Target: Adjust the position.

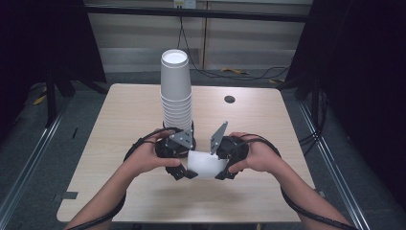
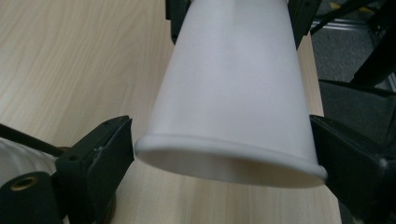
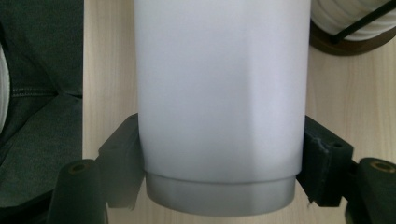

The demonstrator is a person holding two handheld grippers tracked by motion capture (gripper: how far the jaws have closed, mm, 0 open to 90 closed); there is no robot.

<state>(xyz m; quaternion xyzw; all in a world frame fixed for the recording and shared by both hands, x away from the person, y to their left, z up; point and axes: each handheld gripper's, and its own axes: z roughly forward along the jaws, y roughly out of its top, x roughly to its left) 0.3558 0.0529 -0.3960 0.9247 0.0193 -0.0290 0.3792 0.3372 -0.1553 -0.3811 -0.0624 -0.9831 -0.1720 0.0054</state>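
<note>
A single white paper cup [image 1: 206,164] lies level above the table between my two grippers. My right gripper [image 1: 221,175] is shut on its narrow bottom end, and in the right gripper view both jaws press the cup [image 3: 219,93] just above its base ring, with the gripper [image 3: 219,144] around it. My left gripper [image 1: 184,173] stands at the cup's wide rim. In the left gripper view the cup [image 2: 233,93] sits between the jaws of that gripper [image 2: 224,140], with a thin gap between the left jaw and the rim, so it is open.
A tall stack of white cups [image 1: 176,91] stands on a dark round base just behind my left gripper, and its foot [image 3: 355,23] shows beside the held cup. The wooden table [image 1: 119,110] has a round cable hole [image 1: 230,99] at the back right. Cables trail from both grippers.
</note>
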